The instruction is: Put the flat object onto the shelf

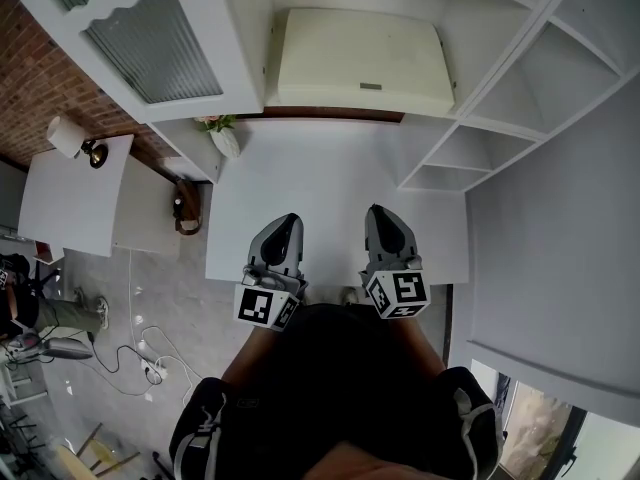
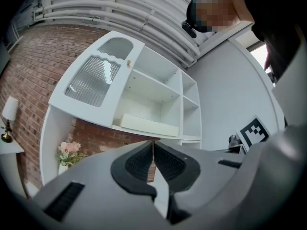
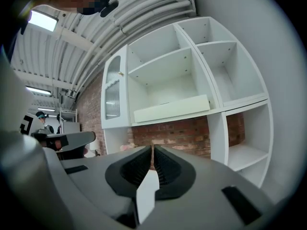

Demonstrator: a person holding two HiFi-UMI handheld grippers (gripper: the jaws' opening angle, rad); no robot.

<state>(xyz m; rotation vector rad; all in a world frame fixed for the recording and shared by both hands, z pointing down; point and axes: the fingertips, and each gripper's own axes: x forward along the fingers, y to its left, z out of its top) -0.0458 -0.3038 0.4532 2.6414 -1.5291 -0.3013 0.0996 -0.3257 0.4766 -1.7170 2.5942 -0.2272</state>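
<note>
A cream flat slab (image 1: 360,63) lies in the wide middle compartment of the white shelf unit (image 1: 505,83). The same slab (image 2: 148,124) rests on that shelf board in the left gripper view, and in the right gripper view the slab (image 3: 171,108) lies above a brick backing. My left gripper (image 1: 288,220) and right gripper (image 1: 380,213) hover side by side over the near edge of the white tabletop (image 1: 330,183), well short of the shelf. In each gripper view the jaws of the left gripper (image 2: 153,145) and the right gripper (image 3: 152,147) meet with nothing between them.
A vase of pink flowers (image 1: 222,133) stands at the table's far left corner. A cabinet door with ribbed glass (image 1: 155,48) closes the shelf's left part. Open compartments (image 1: 470,153) stack on the right. A small white side table with a lamp (image 1: 75,138) and floor cables (image 1: 140,358) lie left.
</note>
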